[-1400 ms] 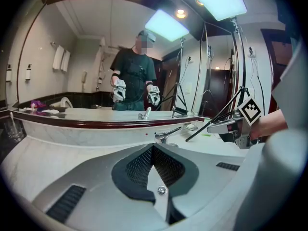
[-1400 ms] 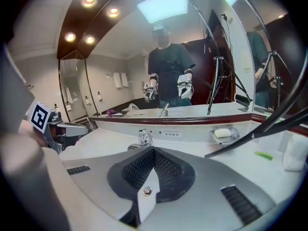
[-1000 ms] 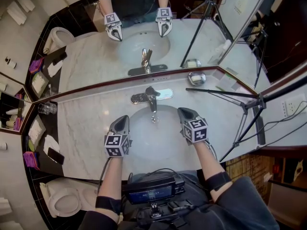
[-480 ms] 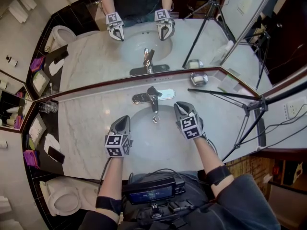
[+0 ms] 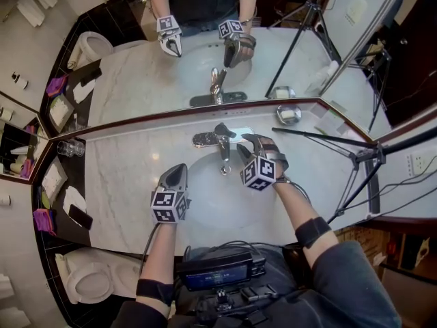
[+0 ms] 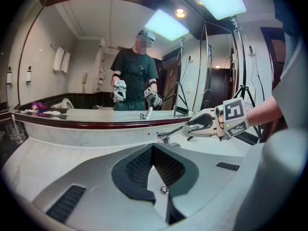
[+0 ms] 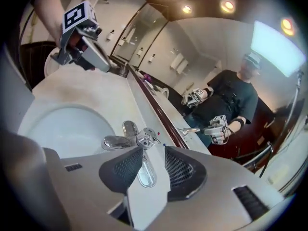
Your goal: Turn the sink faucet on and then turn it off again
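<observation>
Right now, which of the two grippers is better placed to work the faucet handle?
Right. The right gripper sits close beside the faucet, pointing at it; its jaws have just been opening, nothing between them yet. The left gripper, jaws shut, hangs farther back over the sink's left edge.

Right gripper [image 5: 244, 144] now nearer the faucet [image 5: 220, 139] than a second ago, rolled onto its side, jaws just opening, gripping nothing
</observation>
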Tool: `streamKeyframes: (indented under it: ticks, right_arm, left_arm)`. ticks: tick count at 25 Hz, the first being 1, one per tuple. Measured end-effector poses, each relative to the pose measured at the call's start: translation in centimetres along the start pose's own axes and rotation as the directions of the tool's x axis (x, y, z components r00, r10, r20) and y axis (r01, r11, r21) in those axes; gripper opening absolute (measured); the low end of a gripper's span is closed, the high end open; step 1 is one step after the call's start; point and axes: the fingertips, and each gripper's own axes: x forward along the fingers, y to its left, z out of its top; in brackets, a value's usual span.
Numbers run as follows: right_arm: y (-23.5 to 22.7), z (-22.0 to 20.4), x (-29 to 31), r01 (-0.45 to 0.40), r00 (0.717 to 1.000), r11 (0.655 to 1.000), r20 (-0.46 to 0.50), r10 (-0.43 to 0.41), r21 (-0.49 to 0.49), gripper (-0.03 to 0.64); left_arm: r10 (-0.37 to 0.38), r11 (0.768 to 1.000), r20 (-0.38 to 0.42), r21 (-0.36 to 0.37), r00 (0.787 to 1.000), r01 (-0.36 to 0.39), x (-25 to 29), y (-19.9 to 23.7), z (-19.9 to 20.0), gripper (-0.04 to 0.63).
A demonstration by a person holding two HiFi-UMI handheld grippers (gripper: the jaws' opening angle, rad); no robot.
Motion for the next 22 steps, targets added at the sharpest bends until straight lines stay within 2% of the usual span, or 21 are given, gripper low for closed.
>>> streamKeyframes:
  ticks: [5,10,15,22]
  right_arm:
    - [0.0,1.1,1.7,-0.022,1.000,0.974,-0.016,0.018,-0.226,0.190]
    - [0.2,1.5,3.3,-0.031,0.999,0.926,-0.027,0.023,-0.376,0.190]
    - [1.7,0.9,4.4,-0.102,0.994,0.883,-0.075,0.076,-0.458,0.189]
    - [1.7,-0.1,4.9,-0.064,0.995,0.821,-0.100,0.009,-0.568,0.189]
  left_arm:
    - [0.005,1.000,-0.002,-0.004,1.000,-0.005,-0.1,0.2,-0.1,0.001]
    - [0.006,1.000,0.000,-0.007,1.000,-0.006,-0.1,0.4,-0.1,0.001]
    - [0.012,1.000,0.002,-0.011,1.000,-0.012,-0.1,0.5,-0.2,0.001]
    - [0.013,1.000,-0.008,-0.023,1.000,-0.013,0.0,0.5,-0.9,0.000]
